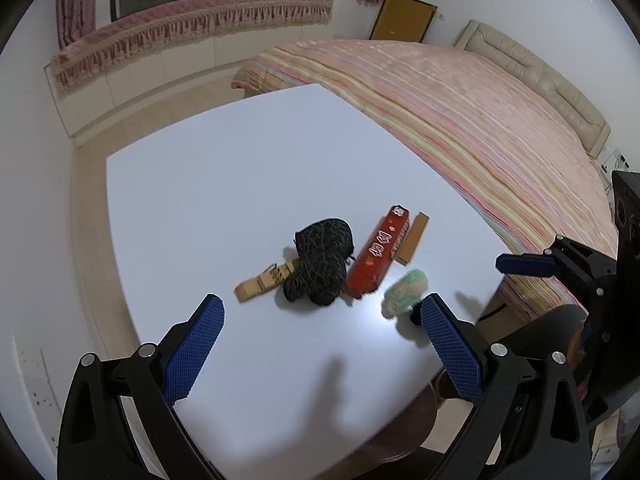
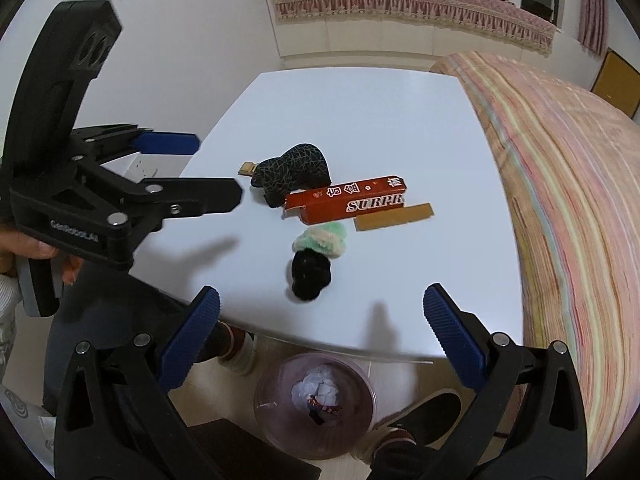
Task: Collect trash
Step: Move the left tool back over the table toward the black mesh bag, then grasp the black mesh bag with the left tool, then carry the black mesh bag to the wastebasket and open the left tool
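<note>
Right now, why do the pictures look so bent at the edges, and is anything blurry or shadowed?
Left wrist view: the fisheye lens bows the white table and bed, with black corners; the green fluffy item looks smeared. Right wrist view: same curving; soft shadows fall on the table under the left gripper, and the trash bin below is dim but readable.

In the middle of the frame, on the white surface [image 1: 240,184], lie a black netted bundle [image 1: 322,266], a red box [image 1: 378,256] just right of it and a wooden piece [image 1: 264,280] to its left. The left gripper [image 1: 320,320] is wide apart, low in the frame. A green fluffy thing [image 1: 404,292] is near its right finger.
</note>
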`<state>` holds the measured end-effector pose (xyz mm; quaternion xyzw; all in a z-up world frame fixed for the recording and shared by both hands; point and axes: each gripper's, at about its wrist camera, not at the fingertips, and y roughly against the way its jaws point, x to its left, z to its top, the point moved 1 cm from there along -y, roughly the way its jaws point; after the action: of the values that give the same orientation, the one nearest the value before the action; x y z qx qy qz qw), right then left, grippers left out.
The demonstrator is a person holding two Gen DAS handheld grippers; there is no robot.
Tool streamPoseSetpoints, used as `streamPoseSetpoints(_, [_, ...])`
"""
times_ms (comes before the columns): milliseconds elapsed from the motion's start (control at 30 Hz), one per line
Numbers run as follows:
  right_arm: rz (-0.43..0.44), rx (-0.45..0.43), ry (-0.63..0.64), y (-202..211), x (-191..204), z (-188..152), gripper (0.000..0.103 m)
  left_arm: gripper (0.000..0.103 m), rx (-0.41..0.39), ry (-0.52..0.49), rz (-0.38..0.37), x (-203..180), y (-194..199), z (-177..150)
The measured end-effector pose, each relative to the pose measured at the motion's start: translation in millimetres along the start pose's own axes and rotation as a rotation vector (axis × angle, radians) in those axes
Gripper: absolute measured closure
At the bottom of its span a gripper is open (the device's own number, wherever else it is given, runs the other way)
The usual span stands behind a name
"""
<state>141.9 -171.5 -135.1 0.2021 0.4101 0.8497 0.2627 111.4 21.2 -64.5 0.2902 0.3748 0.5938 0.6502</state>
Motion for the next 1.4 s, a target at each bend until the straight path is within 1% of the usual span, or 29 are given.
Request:
streamPoseSetpoints(33, [0.001,0.008,0.002,-5.0,-0.3,1.1,0.017,0.009,0.002,-0.001,-0.004,1.3,-4.3,1.7])
streamPoseSetpoints(67, [0.001,0.013,0.003,-7.9,-0.7,1.6,0.022,0.01,0.005,-0.003,-0.007,2.0,-8.0,3.2])
streamPoseSetpoints(100, [0.004,0.017,0.003,-11.7,-1.4,2.3,0.024,0.018,0.011,-0.004,-0.009,3.3,-12.2,4.4])
streamPoseSetpoints(133, [0.009,0.019,0.001,-14.1,-2.0,2.9,0.027,0.023,0.019,-0.004,-0.014,4.5,-16.5,5.5])
streamPoseSetpoints(167, [0.012,0.02,0.0,-16.2,-2.8,3.2,0.031,0.025,0.025,-0.004,-0.021,5.5,-20.6,6.5])
streamPoseSetpoints(233, [0.014,0.023,0.0,-20.6,-3.5,4.1,0.037,0.034,0.028,-0.011,-0.028,5.8,-24.8,7.2])
streamPoseSetpoints(267, [0.015,0.026,0.0,-22.3,-4.2,4.2,0.04,0.035,0.028,-0.014,-0.031,6.0,-26.1,7.3])
streamPoseSetpoints(300, [0.018,0.03,0.0,-24.8,-4.7,4.2,0.043,0.038,0.028,-0.012,-0.04,6.6,-28.0,7.6])
streamPoseSetpoints(333, [0.018,0.031,0.001,-26.4,-5.1,3.8,0.049,0.048,0.032,-0.011,-0.046,7.3,-30.0,8.1])
streamPoseSetpoints(367, [0.017,0.033,0.003,-27.6,-5.8,3.9,0.056,0.053,0.037,-0.016,-0.046,7.0,-32.1,7.9])
streamPoseSetpoints(433, [0.017,0.038,0.008,-29.8,-6.3,3.8,0.066,0.063,0.037,-0.021,-0.045,7.1,-33.6,7.9])
streamPoseSetpoints(500, [0.021,0.036,0.013,-30.3,-5.3,3.7,0.069,0.066,0.034,-0.018,-0.047,7.4,-34.1,7.2])
streamPoseSetpoints(533, [0.021,0.036,0.015,-30.3,-5.7,3.8,0.075,0.068,0.03,-0.018,-0.047,6.3,-34.0,6.9])
streamPoseSetpoints(600, [0.019,0.035,0.018,-29.9,-6.4,2.2,0.08,0.069,0.029,-0.02,-0.05,6.0,-34.6,6.6])
streamPoseSetpoints(667, [0.024,0.031,0.017,-28.9,-6.8,1.0,0.083,0.072,0.025,-0.024,-0.048,4.6,-33.5,5.9])
streamPoseSetpoints(833, [0.025,0.016,0.015,-24.8,-7.6,2.6,0.084,0.074,0.01,-0.025,-0.044,2.1,-28.6,7.8])
streamPoseSetpoints(1067, [0.021,-0.005,0.013,-11.8,-5.5,4.7,0.084,0.074,-0.011,-0.029,-0.033,-3.5,-12.5,6.2])
streamPoseSetpoints(1400, [0.003,-0.051,0.019,28.8,4.2,-0.7,0.084,0.074,-0.049,-0.042,-0.034,-16.9,26.9,-2.9])
